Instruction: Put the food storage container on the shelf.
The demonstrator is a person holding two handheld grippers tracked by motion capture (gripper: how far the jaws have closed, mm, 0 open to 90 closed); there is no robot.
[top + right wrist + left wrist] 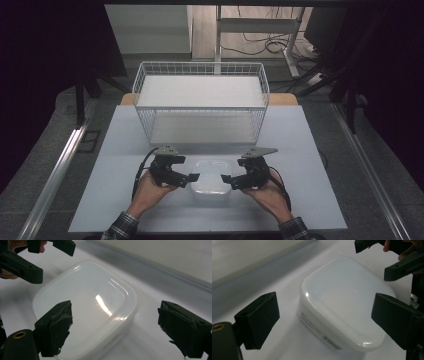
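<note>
Between your jaws sits a white plastic container (pixel 342 302), smooth and glossy, its lid throwing bright streaks of reflected light. Your left gripper (pixel 324 315) has matt black plastic jaws with clean, even faces, while the pads (pixel 61 327) on your right gripper (pixel 115 330) look like rough, frayed black foam with torn edges. Beyond your jaw tips, the tabletop (pixel 300 150) is a smooth, matt pale sheet, and the basket (pixel 200 102) farther on is thin white-coated wire mesh.

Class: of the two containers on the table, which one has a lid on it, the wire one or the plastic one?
The white plastic box, lying between the two hand-held grippers, carries a smooth closed lid. The white wire basket behind it is open-topped.
</note>
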